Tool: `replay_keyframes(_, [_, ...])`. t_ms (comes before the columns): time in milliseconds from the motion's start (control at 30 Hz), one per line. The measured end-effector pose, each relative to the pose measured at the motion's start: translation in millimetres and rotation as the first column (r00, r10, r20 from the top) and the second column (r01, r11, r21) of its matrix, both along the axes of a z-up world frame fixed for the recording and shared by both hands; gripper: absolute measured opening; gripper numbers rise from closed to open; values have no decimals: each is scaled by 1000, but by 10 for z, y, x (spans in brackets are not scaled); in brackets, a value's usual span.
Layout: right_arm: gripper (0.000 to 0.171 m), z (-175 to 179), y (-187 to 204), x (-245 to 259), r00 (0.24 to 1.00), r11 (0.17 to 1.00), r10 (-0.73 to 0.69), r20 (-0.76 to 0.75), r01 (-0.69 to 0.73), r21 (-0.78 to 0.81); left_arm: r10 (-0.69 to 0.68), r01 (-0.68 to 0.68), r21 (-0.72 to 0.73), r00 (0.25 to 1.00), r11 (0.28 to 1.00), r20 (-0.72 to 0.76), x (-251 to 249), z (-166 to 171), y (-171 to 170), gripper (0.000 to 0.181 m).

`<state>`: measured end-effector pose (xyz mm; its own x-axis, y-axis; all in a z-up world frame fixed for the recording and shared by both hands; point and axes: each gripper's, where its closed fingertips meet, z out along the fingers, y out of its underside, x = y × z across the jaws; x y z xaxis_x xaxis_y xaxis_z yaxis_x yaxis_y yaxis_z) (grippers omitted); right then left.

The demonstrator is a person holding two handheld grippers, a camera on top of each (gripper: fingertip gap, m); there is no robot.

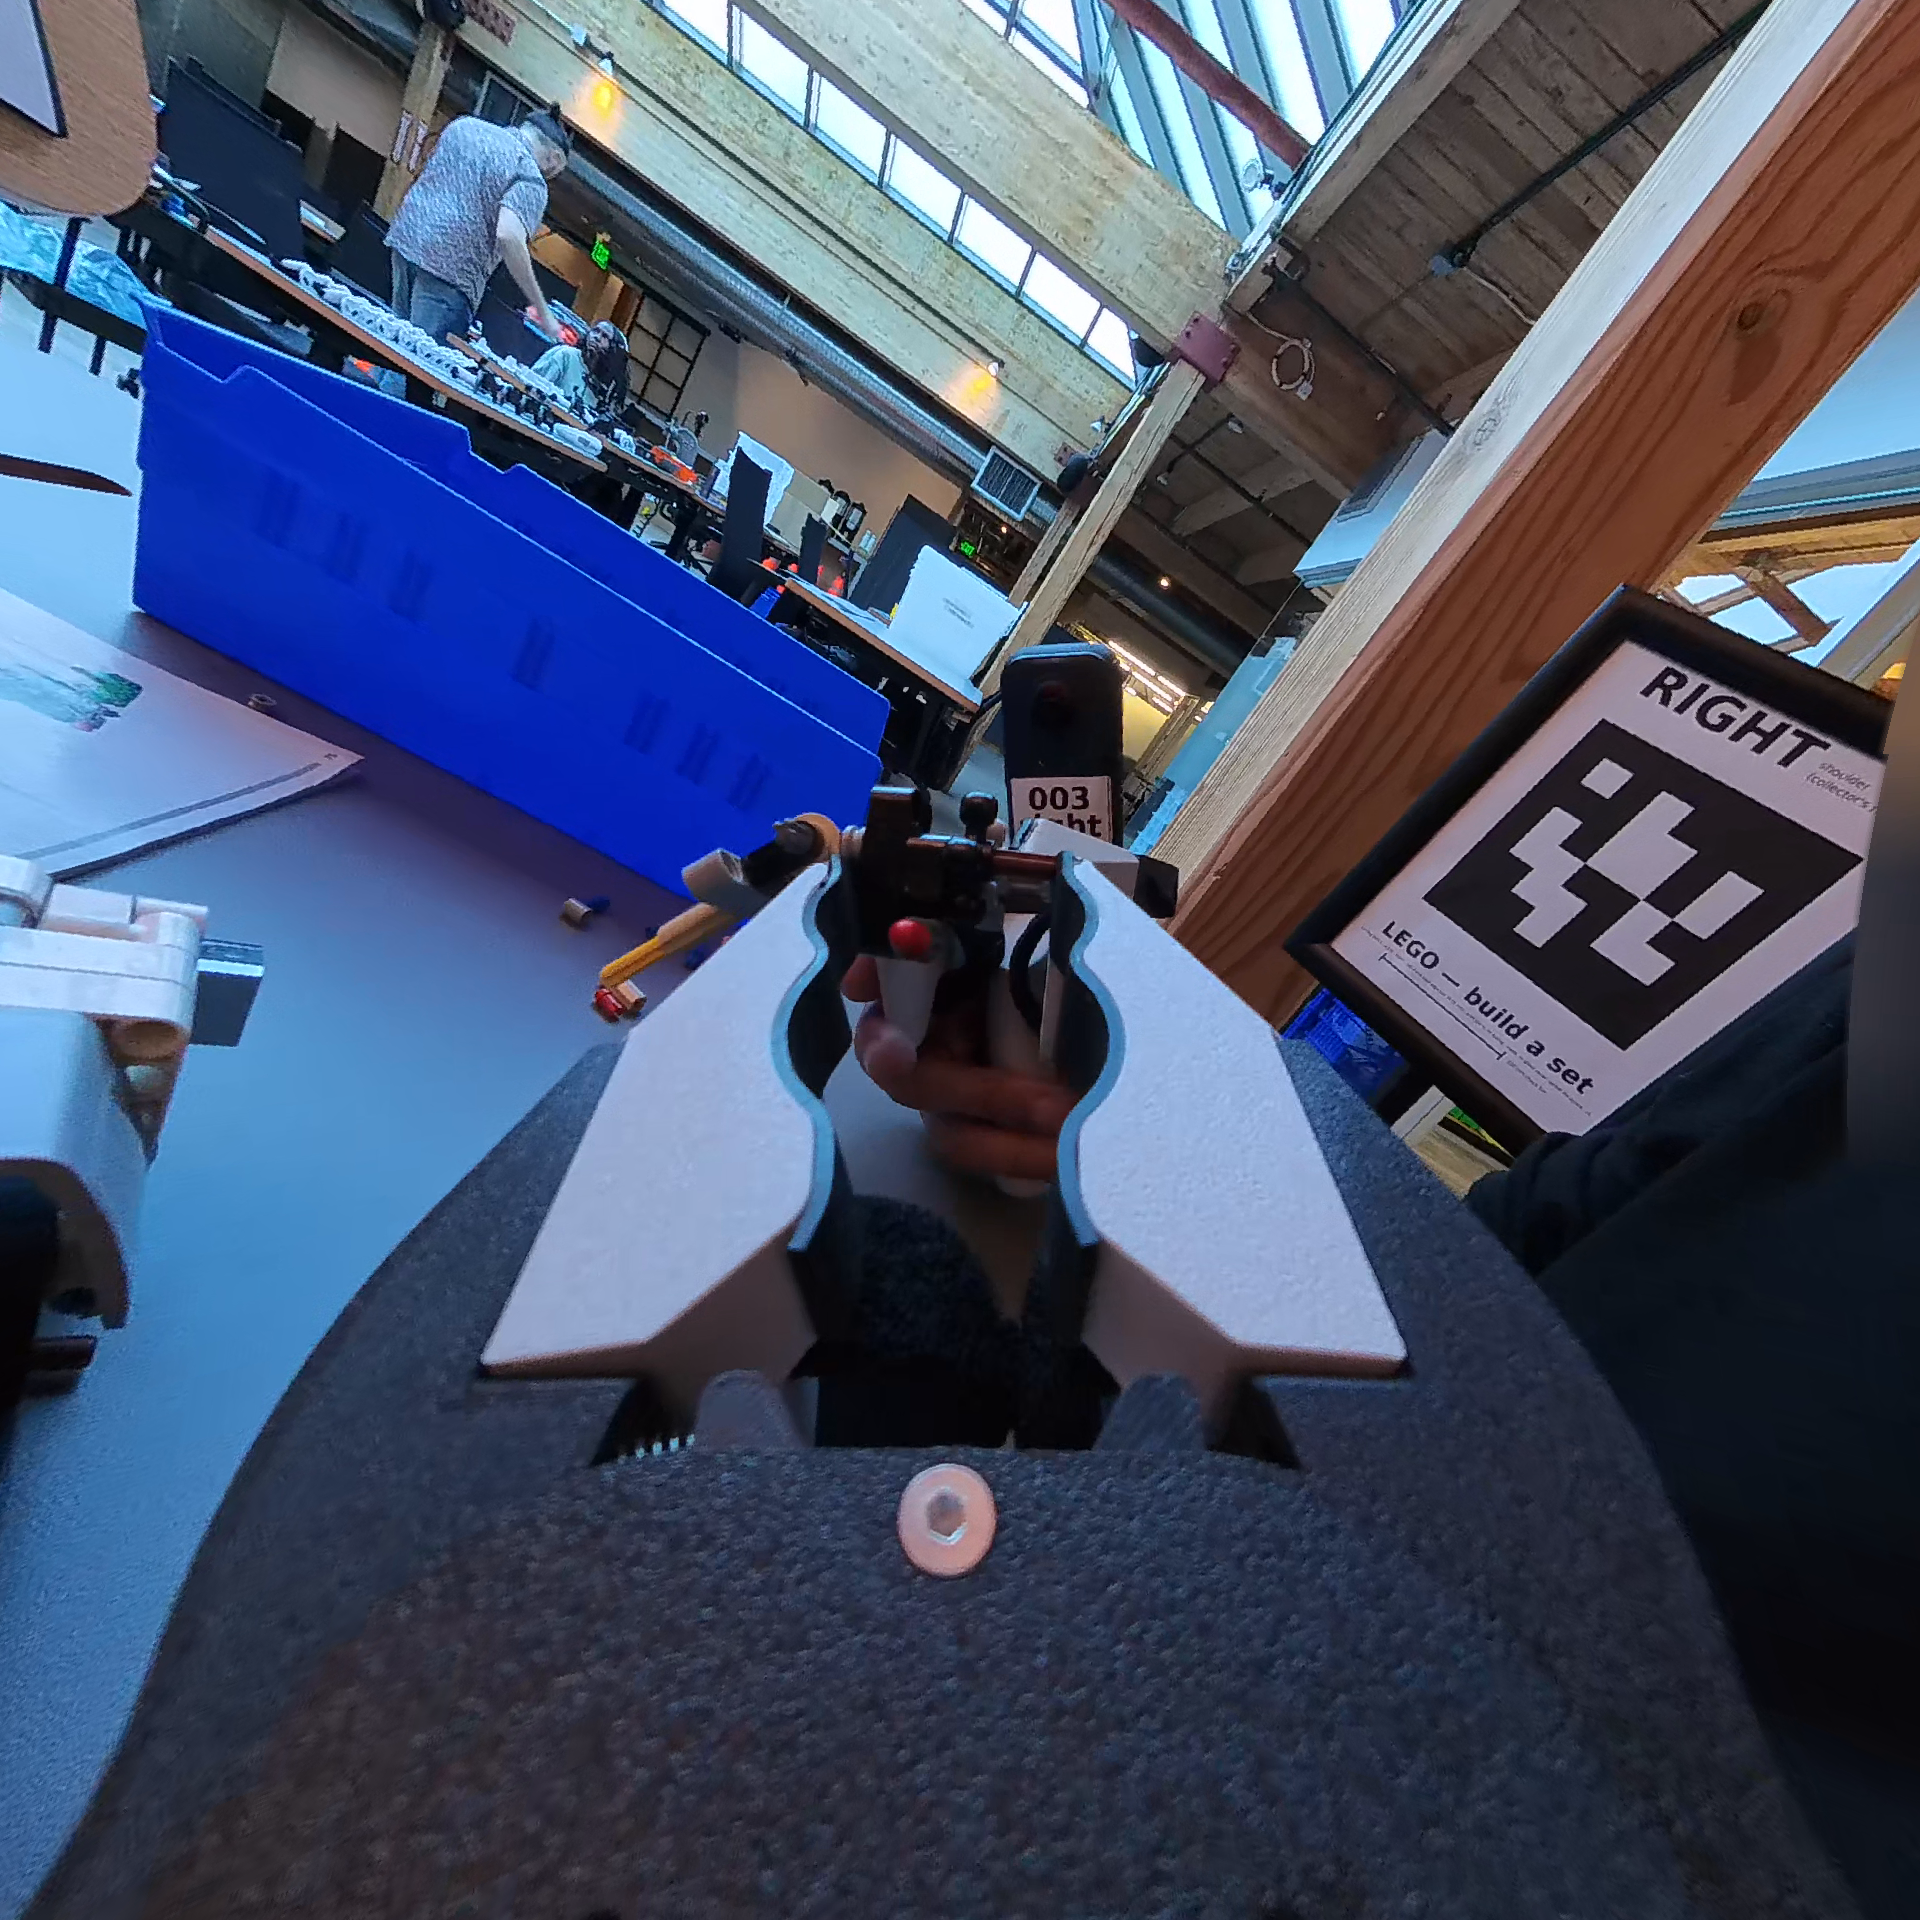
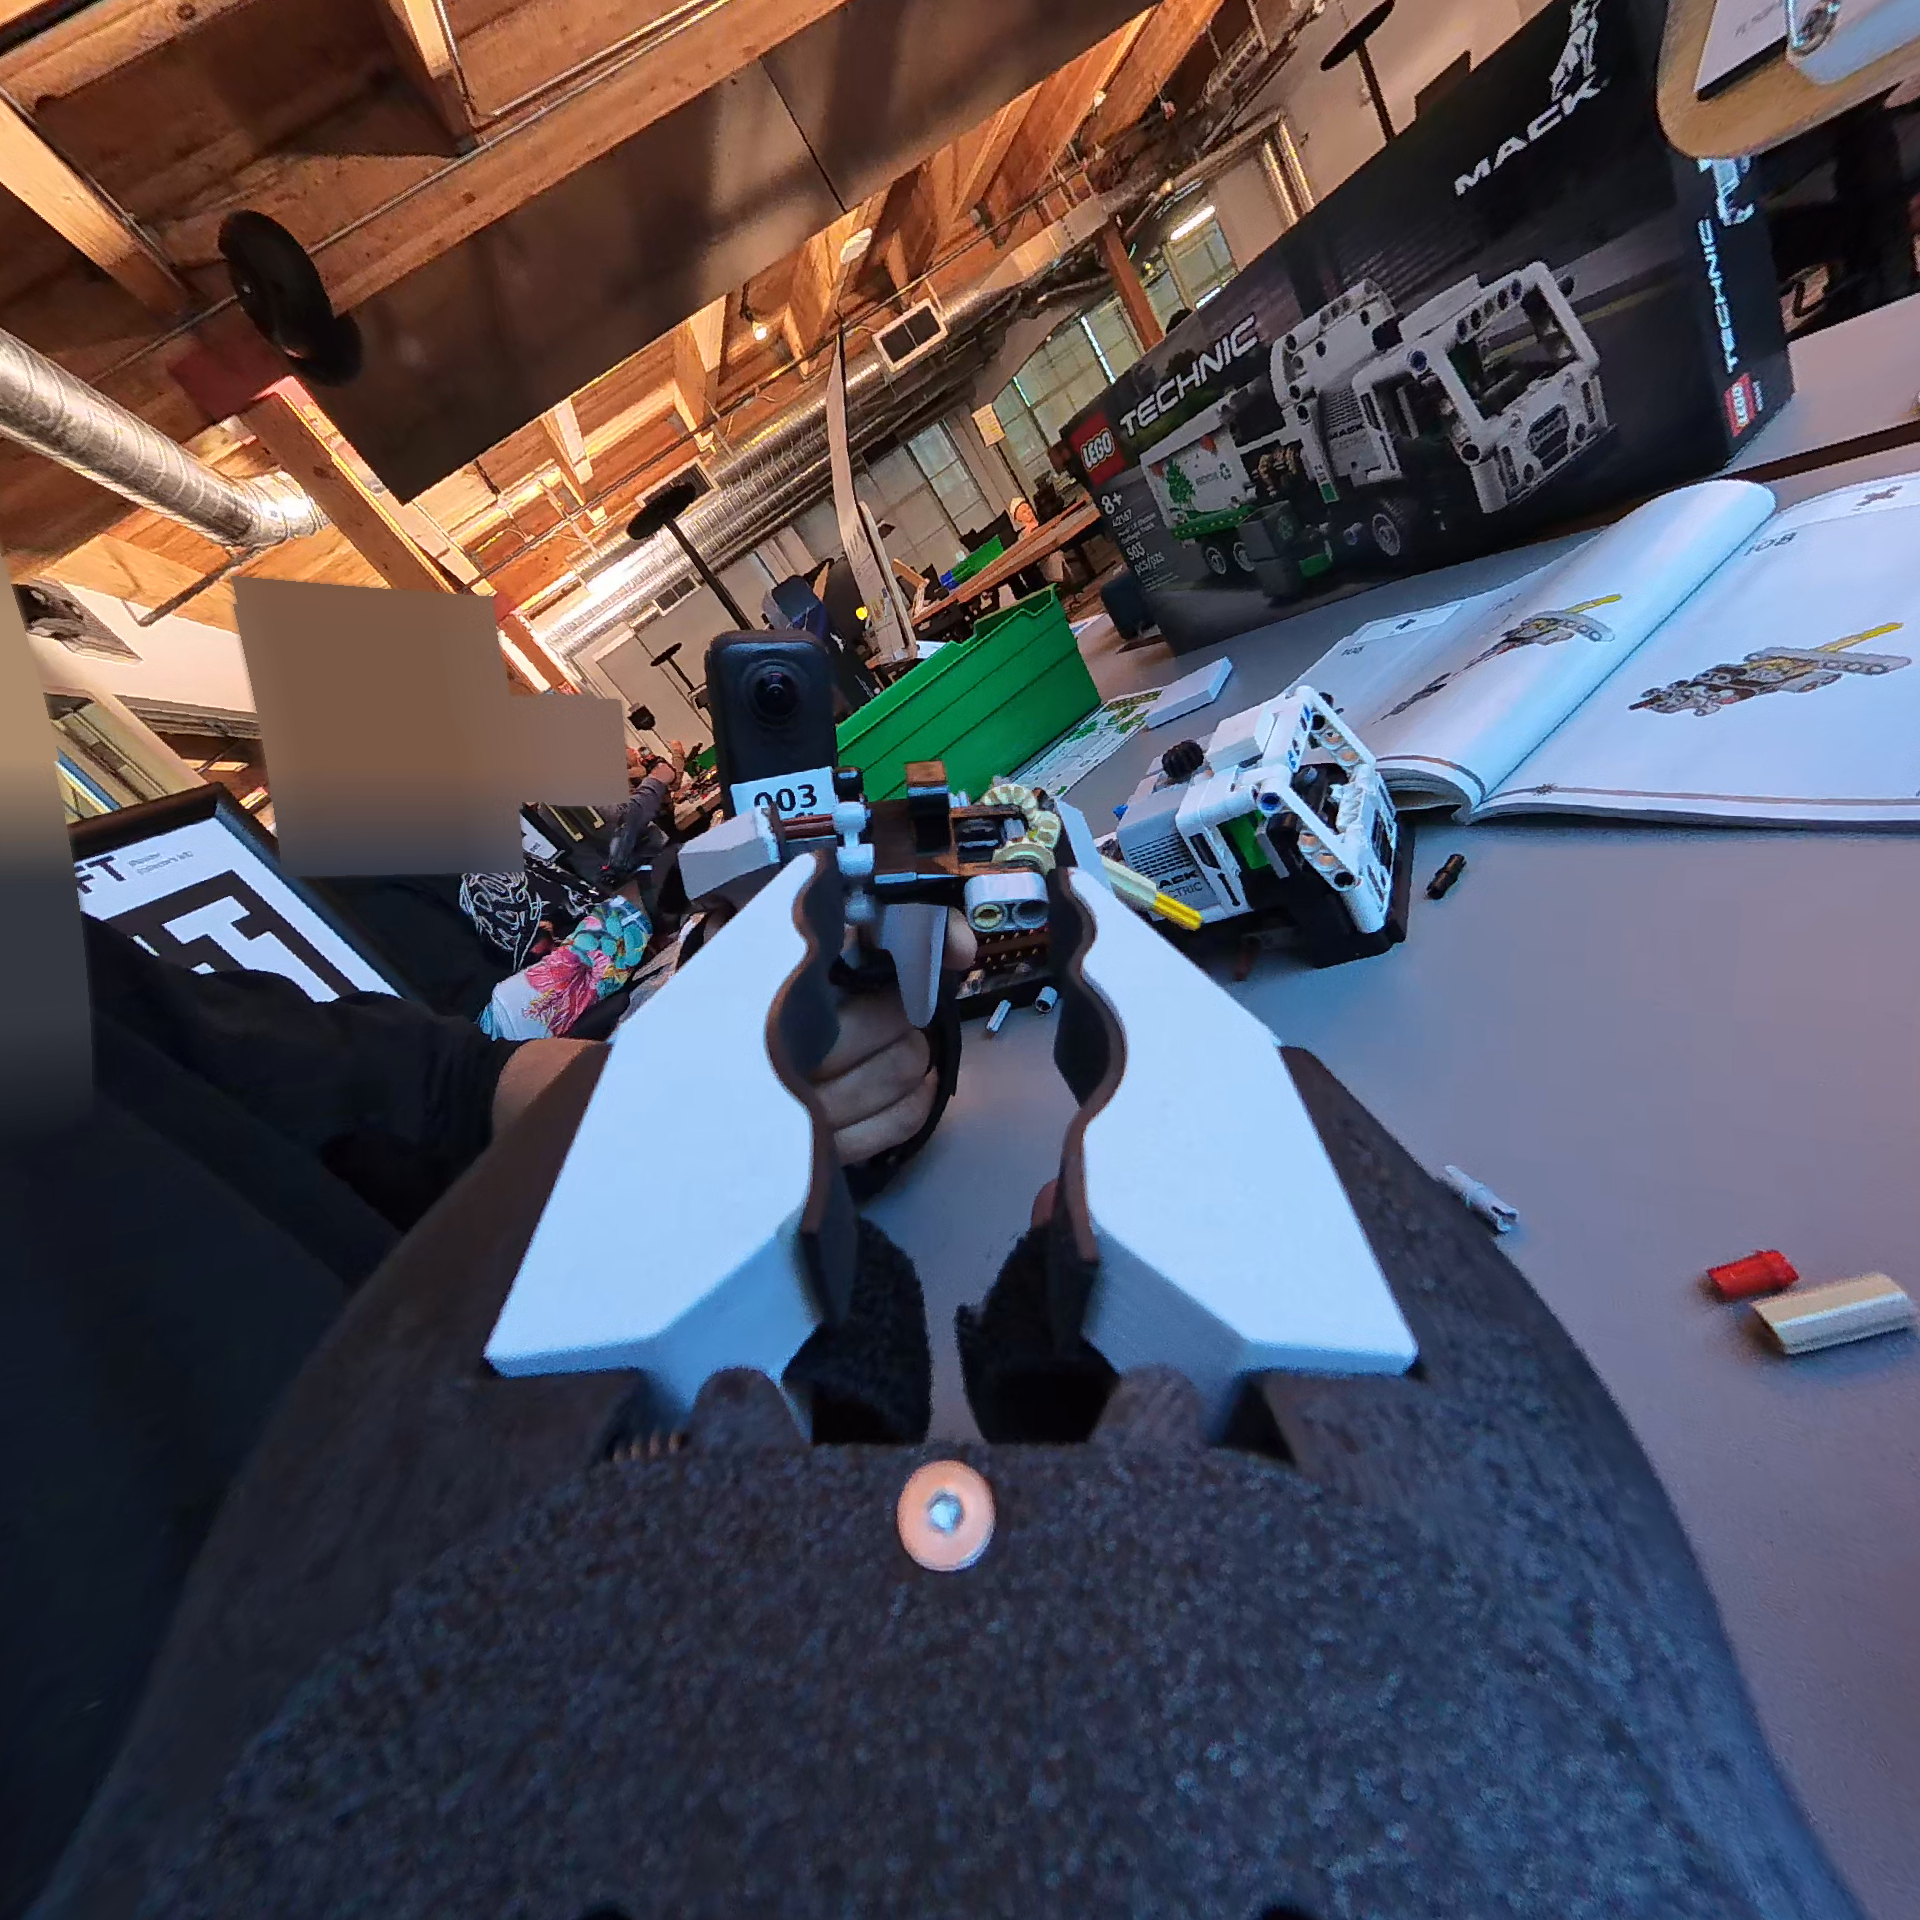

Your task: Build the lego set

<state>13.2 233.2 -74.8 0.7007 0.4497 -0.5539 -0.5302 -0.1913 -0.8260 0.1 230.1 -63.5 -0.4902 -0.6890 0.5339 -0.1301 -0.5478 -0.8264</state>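
Tools | left tool [image 1: 940,883] and right tool [image 2: 940,883] each clamped on lego assembly [image 1: 925,862], opposite ends

Your right claw [image 2: 945,883] closes its tips on a small dark lego assembly [image 2: 935,842] with a tan gear, held above the grey counter [image 2: 1558,1039]. The opposite claw [image 2: 727,862] meets it from the far side. Beyond sit a half-built white truck [image 2: 1278,821], an open instruction booklet [image 2: 1662,675], and a red pin [image 2: 1751,1273] beside a tan piece [image 2: 1834,1311].
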Motion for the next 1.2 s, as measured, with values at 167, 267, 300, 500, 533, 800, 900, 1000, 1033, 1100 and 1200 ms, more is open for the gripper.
replay_keyframes(167, [38, -26, 6, 3, 1000, 1000, 7, -12, -7, -22, 5, -5, 2, 1000, 1000, -9, 15, -15, 17, 34])
replay_keyframes(267, [39, -47, 44, 30, 998, 999, 3, -64, -6, -40, -5, 4, -24, 999, 1000, -36, 34, -53, 45, 34])
replay_keyframes(300, [39, -48, 50, 37, 999, 999, -4, -52, 2, -41, -18, 16, -53, 999, 998, -42, 38, -56, 64, 34])
replay_keyframes(500, [41, 61, -39, 138, 790, 961, -277, 547, 243, 134, -10, -1, -181, 998, 984, -59, 30, -62, 236, 34])
replay_keyframes(533, [38, 113, -48, 57, 696, 947, -320, 642, 251, 200, -11, -1, -184, 998, 983, -63, 32, -67, 238, 34])
replay_keyframes(800, [25, -52, 88, -41, 275, 899, -374, 886, 342, 274, -50, 35, -175, 995, 984, -81, 31, -95, 121, 34])
replay_keyframes(900, [17, 15, 54, -35, 248, 889, -397, 884, 341, 304, -47, 33, -140, 994, 990, -97, 33, -123, 100, 34])
replay_keyframes(1000, [17, -6, 44, 3, 256, 900, -367, 894, 340, 272, -38, 27, -101, 993, 995, -116, 39, -156, 95, 34])
replay_keyframes(1033, [15, -16, 40, -6, 260, 905, -360, 896, 331, 267, -38, 27, -92, 992, 995, -119, 40, -164, 91, 34])
replay_keyframes(1100, [12, -14, 31, -30, 218, 904, -367, 905, 313, 291, -36, 27, -74, 991, 997, -125, 45, -176, 78, 34])
replay_keyframes(1200, [12, -38, 33, -16, 97, 901, -357, 929, 299, 315, -41, 33, -63, 990, 997, -134, 44, -191, 71, 34])
